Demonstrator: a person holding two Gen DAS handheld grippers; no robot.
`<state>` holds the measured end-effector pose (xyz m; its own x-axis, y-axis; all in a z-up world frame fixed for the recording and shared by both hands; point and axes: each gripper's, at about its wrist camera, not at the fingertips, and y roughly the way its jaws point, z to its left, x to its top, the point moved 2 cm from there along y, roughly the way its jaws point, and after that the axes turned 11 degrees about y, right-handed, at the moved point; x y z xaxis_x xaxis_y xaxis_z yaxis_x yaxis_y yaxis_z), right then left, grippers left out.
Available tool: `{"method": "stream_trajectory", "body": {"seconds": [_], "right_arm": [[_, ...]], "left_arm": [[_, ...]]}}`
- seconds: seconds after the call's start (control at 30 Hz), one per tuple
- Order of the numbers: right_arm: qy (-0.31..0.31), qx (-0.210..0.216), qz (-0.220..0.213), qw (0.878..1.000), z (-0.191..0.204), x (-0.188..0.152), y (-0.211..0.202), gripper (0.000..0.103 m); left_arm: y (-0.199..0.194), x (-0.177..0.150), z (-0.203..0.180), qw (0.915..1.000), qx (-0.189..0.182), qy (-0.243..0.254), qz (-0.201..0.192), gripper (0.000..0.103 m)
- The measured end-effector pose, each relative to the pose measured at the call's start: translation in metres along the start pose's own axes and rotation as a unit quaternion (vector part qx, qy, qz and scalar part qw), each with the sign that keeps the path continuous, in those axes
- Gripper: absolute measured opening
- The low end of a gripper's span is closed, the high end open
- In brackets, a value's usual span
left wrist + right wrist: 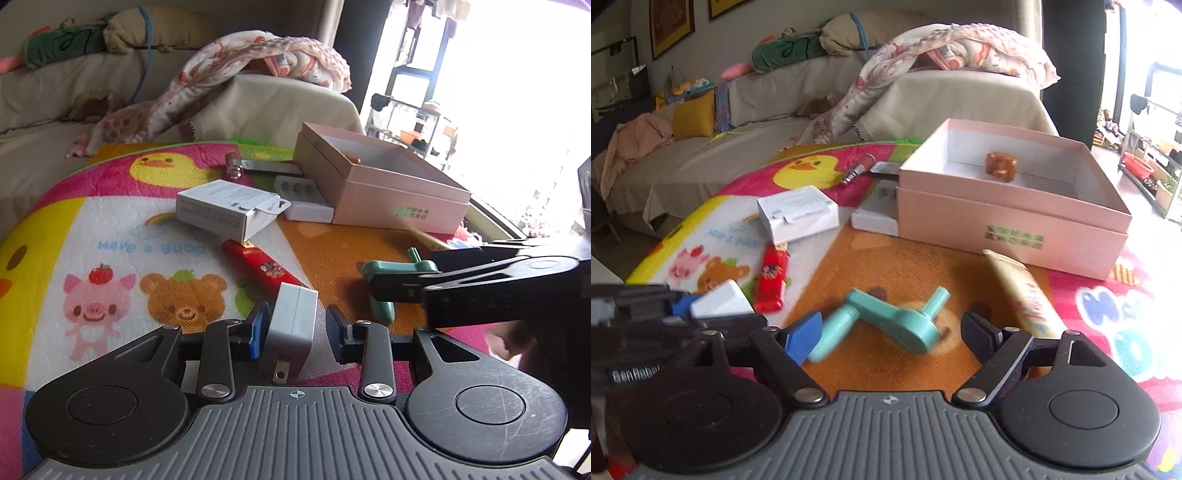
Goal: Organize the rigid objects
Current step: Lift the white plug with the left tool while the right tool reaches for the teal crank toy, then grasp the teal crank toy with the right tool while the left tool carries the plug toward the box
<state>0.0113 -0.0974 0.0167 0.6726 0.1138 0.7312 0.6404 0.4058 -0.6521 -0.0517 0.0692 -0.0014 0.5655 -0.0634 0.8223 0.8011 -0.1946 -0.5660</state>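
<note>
My left gripper [297,326] is open around a white charger plug [291,328]; the left pad touches it and the right pad stands apart. The plug also shows in the right wrist view [720,299]. My right gripper [892,332] is open around a teal crank-shaped tool [886,319] lying on the mat, also visible in the left wrist view [384,291]. An open pink box [1012,221] stands behind with a small brown piece [1000,166] inside. A red lighter [262,267], a white carton [225,210] and a cream tube [1025,295] lie on the mat.
A colourful cartoon play mat [110,236] covers the surface. A white tray with round holes [301,199] and a metal-tipped stopper [234,166] lie beside the pink box [373,181]. A sofa with a blanket [945,55] stands behind.
</note>
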Motion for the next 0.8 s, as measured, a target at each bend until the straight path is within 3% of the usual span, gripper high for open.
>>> {"method": "stream_trajectory", "body": {"seconds": [0.17,0.33,0.53,0.73,0.77,0.8], "right_arm": [[0.002,-0.012,0.012,1.0,0.0,-0.002,0.01,0.088],[-0.053,-0.049,0.001,0.997,-0.009,-0.017,-0.005,0.088],[-0.037,-0.032,0.005,0.999,-0.02,-0.019,-0.011,0.088],[-0.066,-0.018,-0.006,0.998,-0.009,-0.006,0.005,0.088],[-0.065,-0.017,-0.002,0.998,-0.009,-0.004,0.008,0.087],[-0.064,-0.017,0.004,0.998,-0.008,-0.003,0.01,0.08]], "left_arm": [[0.0,-0.001,-0.001,1.0,0.0,0.0,0.0,0.037],[0.0,0.0,-0.001,1.0,0.0,0.0,0.0,0.037],[0.0,-0.001,-0.003,1.0,0.004,0.006,0.001,0.037],[0.0,-0.001,-0.005,0.9999,0.007,0.009,0.001,0.037],[0.0,-0.001,-0.005,0.9999,0.006,0.008,0.001,0.037],[0.0,-0.001,-0.005,1.0,0.005,0.007,0.0,0.037]]}}
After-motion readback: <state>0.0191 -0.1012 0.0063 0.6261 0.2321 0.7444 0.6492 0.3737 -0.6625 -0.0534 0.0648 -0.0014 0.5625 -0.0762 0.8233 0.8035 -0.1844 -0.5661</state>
